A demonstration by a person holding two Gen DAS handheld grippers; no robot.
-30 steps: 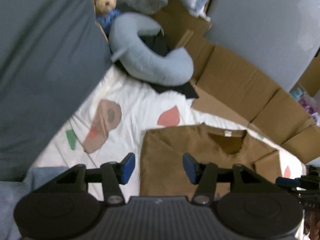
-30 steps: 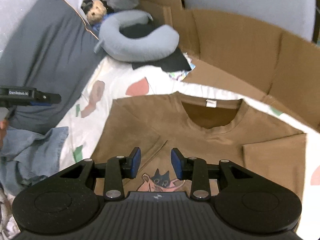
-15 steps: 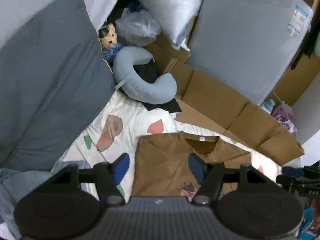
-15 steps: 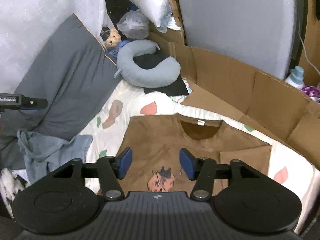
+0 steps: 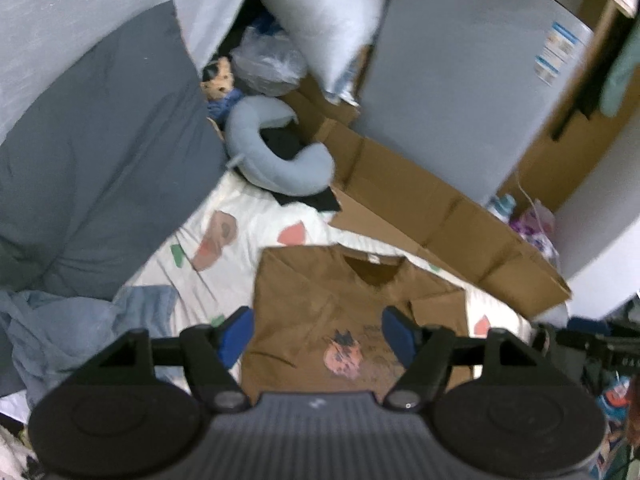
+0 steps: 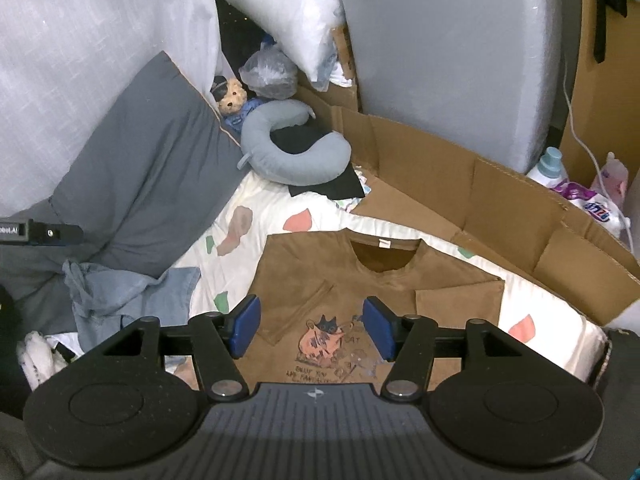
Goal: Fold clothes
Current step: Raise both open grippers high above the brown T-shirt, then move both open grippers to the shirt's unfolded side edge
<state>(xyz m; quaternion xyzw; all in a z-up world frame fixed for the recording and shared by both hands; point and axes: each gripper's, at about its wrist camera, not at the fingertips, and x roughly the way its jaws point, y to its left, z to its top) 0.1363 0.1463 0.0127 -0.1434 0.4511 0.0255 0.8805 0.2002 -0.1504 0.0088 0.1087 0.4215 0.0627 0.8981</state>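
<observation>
The brown tee (image 6: 384, 280) lies flat on the patterned sheet (image 6: 280, 204), print up, both sleeves already tucked inward, so the sides look done and the bottom-to-collar fold is probably what's left. Both the left gripper (image 5: 318, 336) and the right gripper (image 6: 310, 326) hang above it with jaws spread wide, holding nothing. A denim piece (image 6: 132, 292) waits crumpled just left, likely next up.

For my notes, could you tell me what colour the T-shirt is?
Brown, with a cat print; the T-shirt shows best in the right wrist view.
</observation>
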